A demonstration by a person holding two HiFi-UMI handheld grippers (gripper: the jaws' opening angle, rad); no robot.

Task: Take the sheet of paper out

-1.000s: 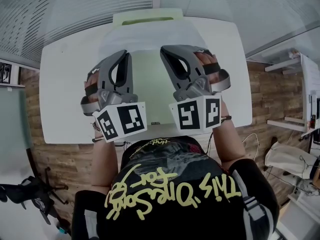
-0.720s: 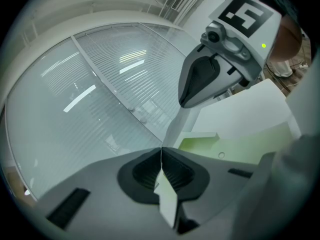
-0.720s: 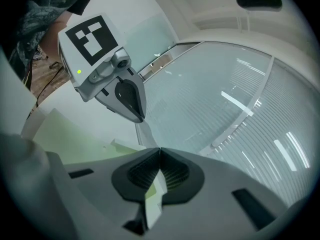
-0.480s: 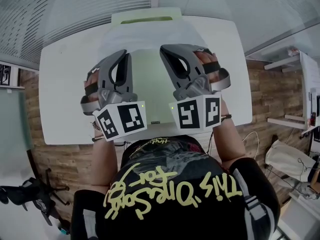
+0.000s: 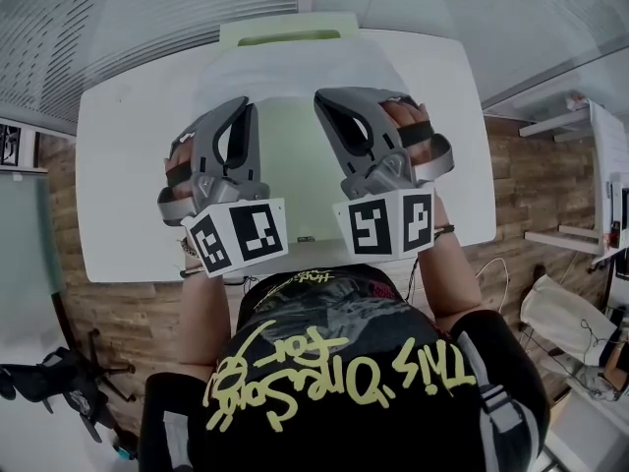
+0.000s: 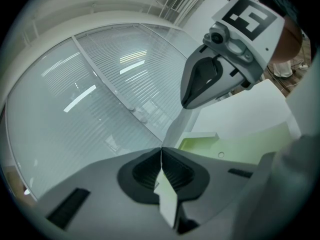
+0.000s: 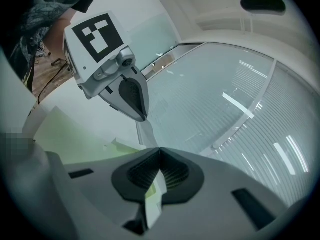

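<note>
A white sheet of paper [image 5: 295,72] arches above a pale green folder [image 5: 295,160] that lies on the white table [image 5: 128,165]. My left gripper [image 5: 242,108] is shut on the sheet's left side and my right gripper [image 5: 324,100] is shut on its right side. In the left gripper view the jaws [image 6: 161,151] are closed with a pale strip of the sheet [image 6: 167,201] pinched between the pads. The right gripper view shows the same, with its jaws [image 7: 160,151] closed on the sheet [image 7: 152,204]. Both grippers hover side by side over the folder.
The table's near edge [image 5: 295,264] runs just in front of the person's body. A glass wall with blinds [image 5: 147,8] stands beyond the far edge. On the wooden floor are shelves and clutter [image 5: 590,293] at the right and a black stand [image 5: 59,386] at the lower left.
</note>
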